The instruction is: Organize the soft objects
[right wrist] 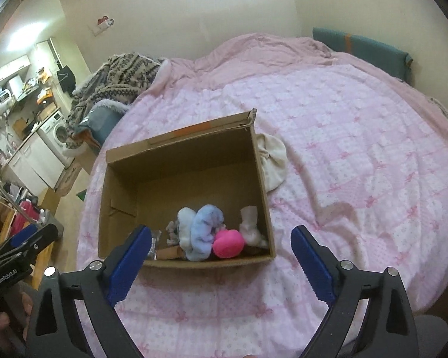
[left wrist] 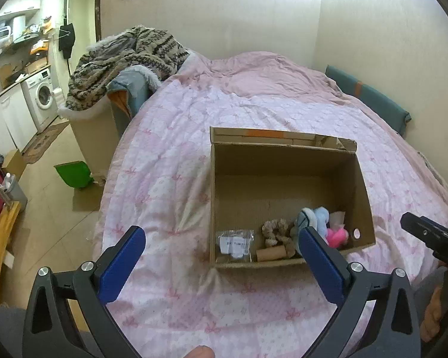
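Note:
An open cardboard box point(left wrist: 286, 161) point(right wrist: 182, 161) sits on the pink bed. Inside near its front wall lie a light blue plush point(right wrist: 204, 232) point(left wrist: 321, 219), a pink ball-like soft toy point(right wrist: 227, 243) point(left wrist: 337, 235), a white soft item point(right wrist: 251, 226), a brown lumpy item point(left wrist: 276, 231), a cardboard tube point(left wrist: 270, 253) and a clear packet point(left wrist: 236, 243). A cream soft cloth bundle point(right wrist: 271, 161) lies on the bed against the box's right side. My left gripper point(left wrist: 221, 240) is open and empty in front of the box. My right gripper point(right wrist: 221, 238) is open and empty above the box's front edge.
The pink quilted bed point(left wrist: 179, 155) point(right wrist: 358, 149) fills most of both views. A patterned fur-trimmed coat point(left wrist: 128, 56) lies piled at the bed's far left corner. A teal cushion point(left wrist: 370, 95) lies at the right wall. A green bin point(left wrist: 74, 174) stands on the floor, kitchen units with a washing machine point(left wrist: 43, 95) beyond.

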